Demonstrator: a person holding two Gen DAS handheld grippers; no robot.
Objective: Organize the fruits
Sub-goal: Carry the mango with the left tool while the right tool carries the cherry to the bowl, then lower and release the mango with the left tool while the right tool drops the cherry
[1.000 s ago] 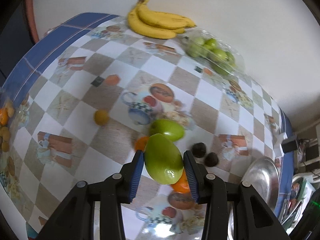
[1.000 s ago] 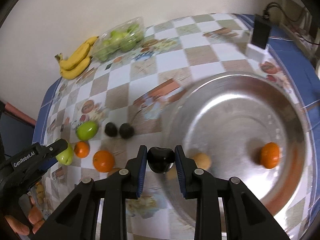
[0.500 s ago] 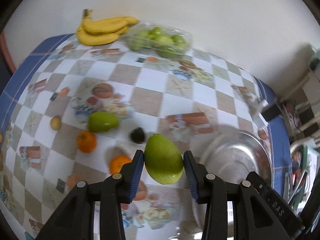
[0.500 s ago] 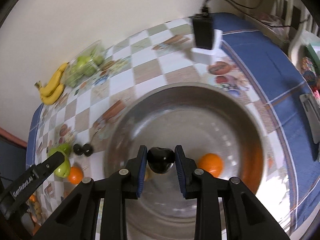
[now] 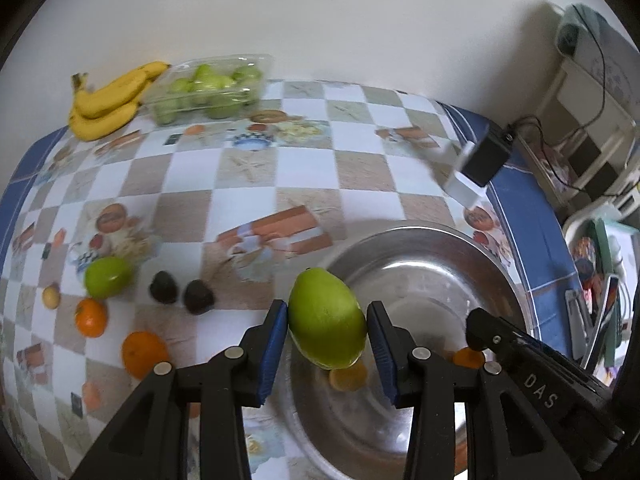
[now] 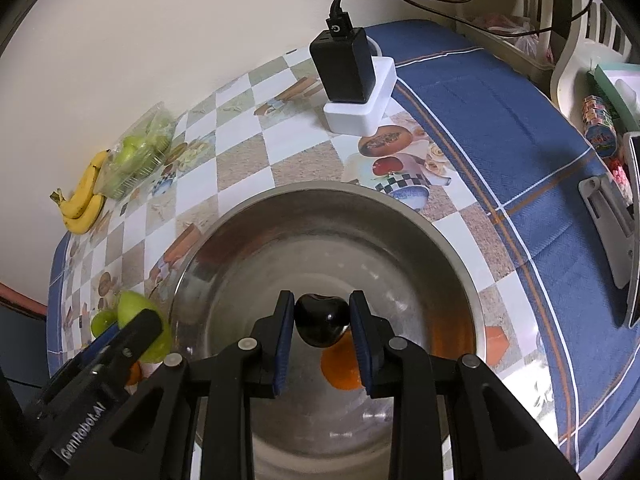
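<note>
Over the steel bowl (image 6: 448,232), right gripper (image 6: 321,326) is clamped on a dark fruit (image 6: 320,320); left gripper (image 5: 327,334) is clamped on a green mango (image 5: 326,322) at the rim. Step looks like drop-off: next, lower both w/ care, release inside, clear of the oranges (image 6: 340,372) at the btm.

A mango (image 5: 326,324) sits between the left gripper's fingers (image 5: 276,344), the bowl (image 5: 500,276) beyond to their right, loose fruit (image 5: 108,276) on the tablecloth (image 5: 248,168) to their left.

Plain cream wall (image 6: 160,40) fills the top of both views. Checkered tablecloth (image 5: 248,168) with a blue border; cluttered white shelf (image 5: 592,92) upper right.
</note>
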